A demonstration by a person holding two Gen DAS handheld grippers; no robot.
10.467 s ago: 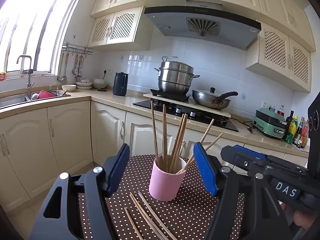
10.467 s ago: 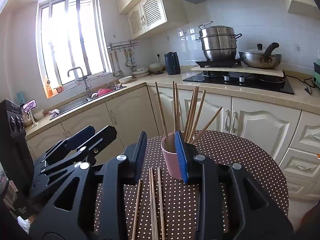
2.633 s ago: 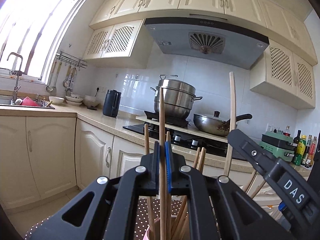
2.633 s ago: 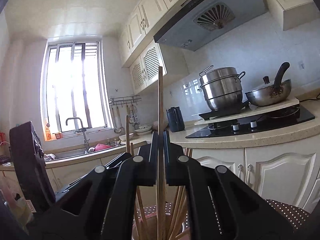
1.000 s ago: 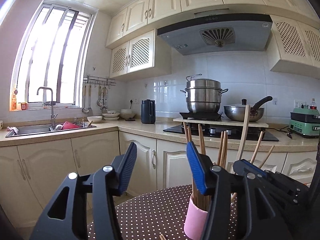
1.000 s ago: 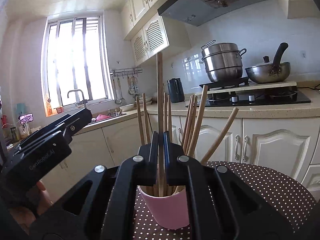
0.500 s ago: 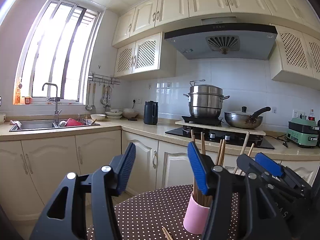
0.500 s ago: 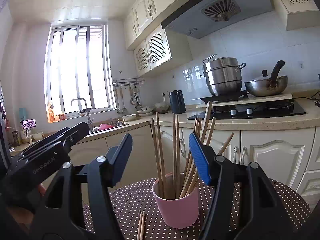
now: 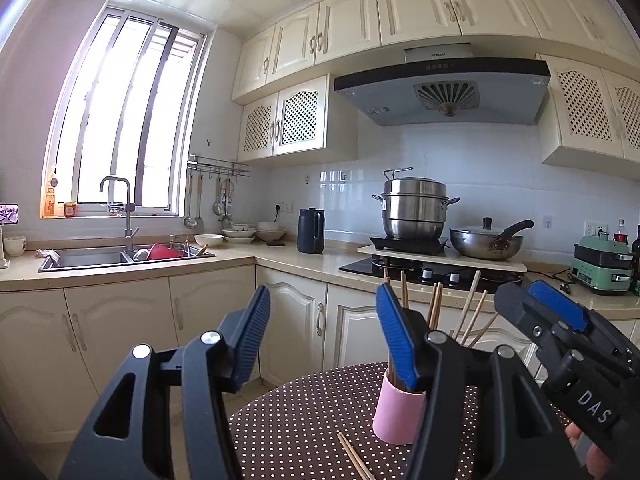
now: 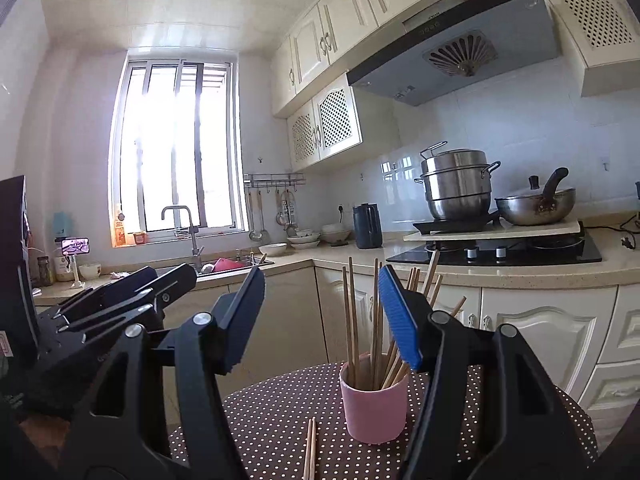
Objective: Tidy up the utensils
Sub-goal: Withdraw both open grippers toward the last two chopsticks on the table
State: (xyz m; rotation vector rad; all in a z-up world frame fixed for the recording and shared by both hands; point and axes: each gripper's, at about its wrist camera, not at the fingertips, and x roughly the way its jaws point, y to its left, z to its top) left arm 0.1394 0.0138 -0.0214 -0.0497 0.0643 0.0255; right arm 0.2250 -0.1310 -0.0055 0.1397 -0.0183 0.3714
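Observation:
A pink cup stands on the brown polka-dot table, holding several wooden chopsticks upright and fanned out. My right gripper hangs open in front of and above the cup, with nothing between its blue pads. In the left wrist view the cup sits partly behind the right finger of my left gripper, which is open and empty too. Loose chopsticks lie on the table just before the cup, also seen from the left wrist as chopsticks. The two grippers are side by side.
Beyond the table's far edge run cream cabinets and a counter with a sink, a dark kettle, and a stove with a steel steamer pot and a pan. A hand holds the right tool.
The right gripper opened and let its chopstick go into the cup. Both grippers drew back and rose, so the cup looks smaller and farther.

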